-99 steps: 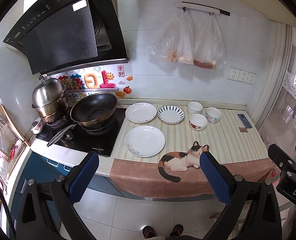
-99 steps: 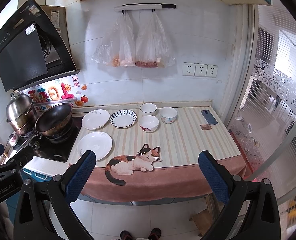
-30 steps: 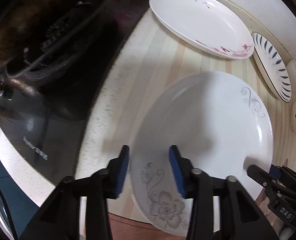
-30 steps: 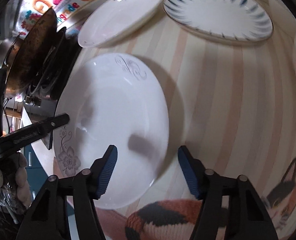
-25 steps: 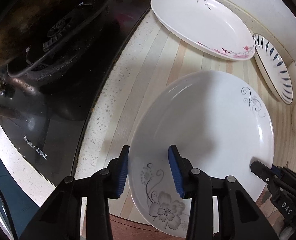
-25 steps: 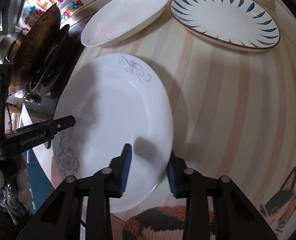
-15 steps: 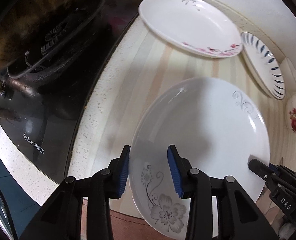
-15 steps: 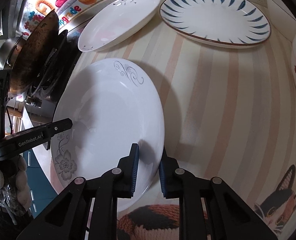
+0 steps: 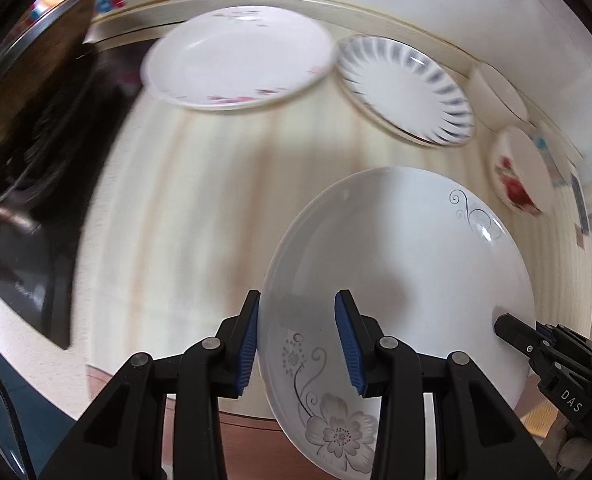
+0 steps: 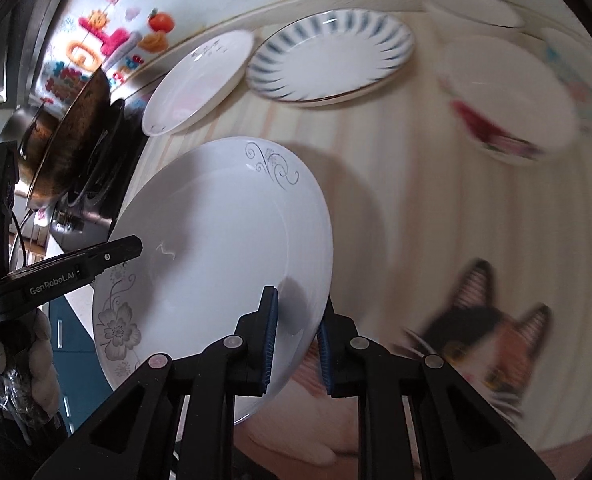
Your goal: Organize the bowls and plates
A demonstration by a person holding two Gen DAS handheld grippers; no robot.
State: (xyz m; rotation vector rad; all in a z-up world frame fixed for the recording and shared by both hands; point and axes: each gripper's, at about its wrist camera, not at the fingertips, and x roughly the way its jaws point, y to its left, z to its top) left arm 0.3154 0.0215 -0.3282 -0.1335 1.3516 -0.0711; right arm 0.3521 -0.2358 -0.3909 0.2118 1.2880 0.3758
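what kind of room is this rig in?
Most likely a home kitchen: a wok on a black cooktop, with plates such as the blue-striped plate on a striped counter mat.

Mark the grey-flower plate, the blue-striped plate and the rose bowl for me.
grey-flower plate (image 9: 408, 264): left wrist view, bare centre.
blue-striped plate (image 10: 332, 54): right wrist view, white middle.
rose bowl (image 9: 514, 174): left wrist view, side wall by the red flower.
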